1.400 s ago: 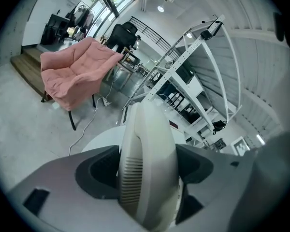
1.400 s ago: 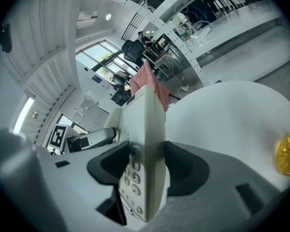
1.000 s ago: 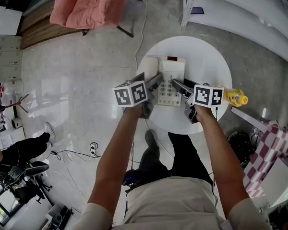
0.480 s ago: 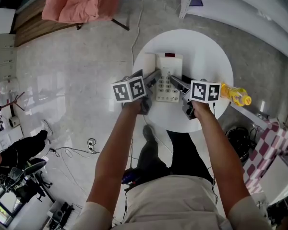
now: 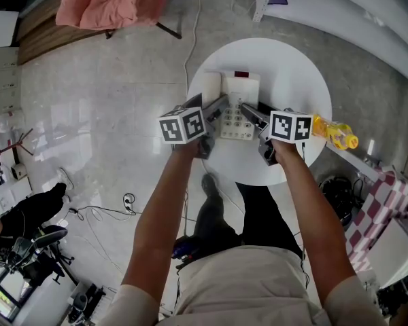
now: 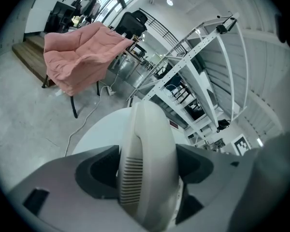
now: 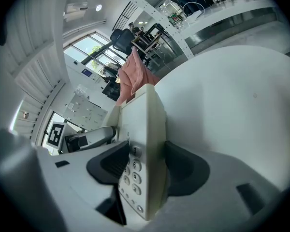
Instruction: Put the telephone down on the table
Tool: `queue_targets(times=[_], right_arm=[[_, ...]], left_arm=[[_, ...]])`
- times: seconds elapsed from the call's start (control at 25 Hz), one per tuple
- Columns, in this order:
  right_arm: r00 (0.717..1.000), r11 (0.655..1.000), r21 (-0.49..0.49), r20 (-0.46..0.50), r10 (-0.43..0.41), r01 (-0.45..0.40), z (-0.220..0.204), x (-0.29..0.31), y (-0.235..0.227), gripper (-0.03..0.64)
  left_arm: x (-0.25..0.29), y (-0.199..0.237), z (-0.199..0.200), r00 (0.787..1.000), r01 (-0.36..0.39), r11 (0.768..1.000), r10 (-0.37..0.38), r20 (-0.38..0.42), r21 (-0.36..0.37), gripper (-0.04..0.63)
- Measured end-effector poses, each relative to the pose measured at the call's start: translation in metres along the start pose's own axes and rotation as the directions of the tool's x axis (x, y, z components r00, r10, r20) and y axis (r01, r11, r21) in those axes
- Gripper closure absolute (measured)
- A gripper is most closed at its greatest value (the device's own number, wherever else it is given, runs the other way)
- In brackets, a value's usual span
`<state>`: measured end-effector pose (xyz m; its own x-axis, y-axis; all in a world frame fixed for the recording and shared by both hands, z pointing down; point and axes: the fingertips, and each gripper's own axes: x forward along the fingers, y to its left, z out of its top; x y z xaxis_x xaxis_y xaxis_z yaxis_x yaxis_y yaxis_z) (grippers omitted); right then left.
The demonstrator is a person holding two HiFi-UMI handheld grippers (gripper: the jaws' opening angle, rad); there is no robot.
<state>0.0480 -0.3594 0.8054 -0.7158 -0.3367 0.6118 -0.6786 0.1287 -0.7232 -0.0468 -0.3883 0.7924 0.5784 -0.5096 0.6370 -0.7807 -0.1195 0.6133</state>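
Note:
A cream desk telephone (image 5: 239,111) with a keypad is held over the round white table (image 5: 292,80), one gripper at each side. My left gripper (image 5: 216,111) is shut on its handset side; the ribbed handset (image 6: 147,163) fills the space between the jaws in the left gripper view. On the right, my right gripper (image 5: 253,119) is shut on the keypad edge of the telephone (image 7: 144,168), which stands on edge between the jaws. Whether the telephone touches the table I cannot tell.
A yellow bottle (image 5: 334,133) lies at the table's right rim, close behind my right gripper. A pink-draped chair (image 5: 109,2) stands on the grey floor far left, with a cable (image 5: 190,32) running toward the table. A white metal frame (image 6: 203,42) rises behind.
Both grippers and the telephone have shifted slightly farther over the table across the frames. The grip on each side looks the same.

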Motion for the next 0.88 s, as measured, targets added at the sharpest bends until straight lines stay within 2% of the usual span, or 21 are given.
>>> queue_targets(times=[0.28,0.44,0.52,0.88], right_arm=[[1.000,1.000,-0.021,0.006,-0.014,0.014,-0.001,0.000,-0.001,0.393],[0.998,0.995,-0.075,0.004,-0.067,0.067,0.000,-0.006,0.000,0.395],[0.994,0.989,-0.102,0.013,-0.105,0.106,0.002,-0.010,0.000,0.427],[0.975,0.966,-0.137,0.072,-0.211,0.219,0.005,-0.051,0.009,0.440]], left_arm=[[-0.002,0.000,0.003,1.000,0.005,1.000,-0.005,0.021,0.007,0.250],[-0.014,0.000,-0.001,1.000,0.003,0.999,-0.003,0.008,0.036,0.250],[-0.025,0.000,0.001,1.000,-0.004,0.999,0.004,0.011,0.051,0.250],[-0.096,-0.010,0.029,0.993,0.001,0.997,-0.009,0.115,0.074,0.250]])
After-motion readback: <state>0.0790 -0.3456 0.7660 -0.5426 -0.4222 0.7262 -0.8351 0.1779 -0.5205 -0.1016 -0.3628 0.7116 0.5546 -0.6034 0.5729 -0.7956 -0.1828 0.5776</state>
